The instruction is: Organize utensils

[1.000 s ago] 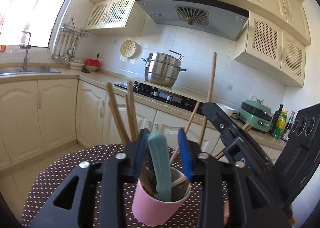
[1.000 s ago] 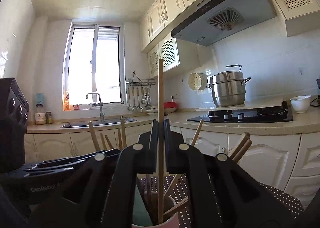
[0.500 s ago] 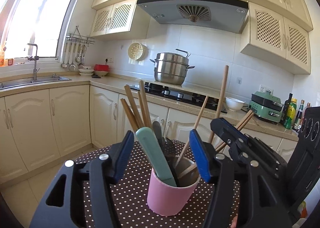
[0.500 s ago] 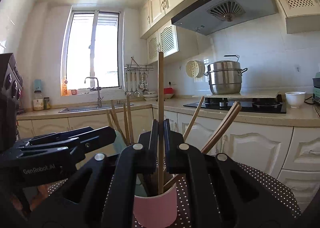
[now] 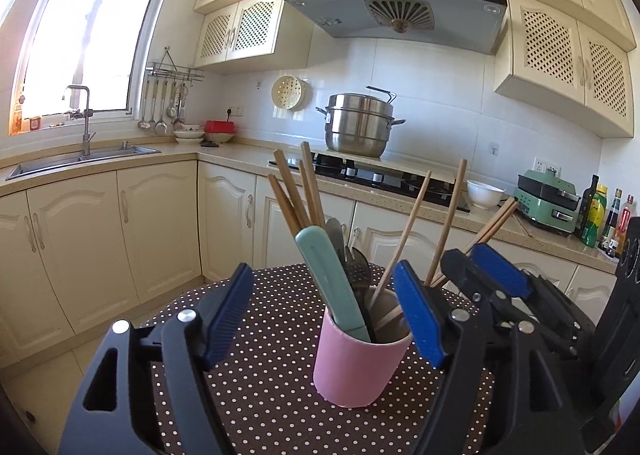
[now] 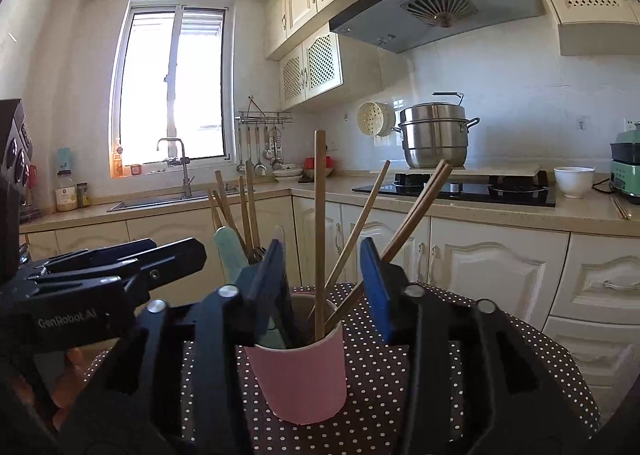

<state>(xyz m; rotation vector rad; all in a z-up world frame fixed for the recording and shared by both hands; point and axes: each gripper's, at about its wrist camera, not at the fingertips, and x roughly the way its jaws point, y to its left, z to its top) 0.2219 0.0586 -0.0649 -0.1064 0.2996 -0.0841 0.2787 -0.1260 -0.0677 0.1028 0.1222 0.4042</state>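
Pink cup (image 5: 354,365) on dotted surface (image 5: 260,395) holds chopsticks (image 5: 298,191), teal handle (image 5: 332,281) upright | left tongs (image 5: 324,319) opening, flanking cup, empty | right tongs (image 6: 326,283) opening, freeing upright chopstick (image 6: 319,235) into cup

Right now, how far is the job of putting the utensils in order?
Nearly done, it seems. The pink cup on the dotted cloth already holds the chopsticks, the green handle and the cutlery. Left gripper and right gripper are both opening, holding nothing. No loose utensils show on the cloth.
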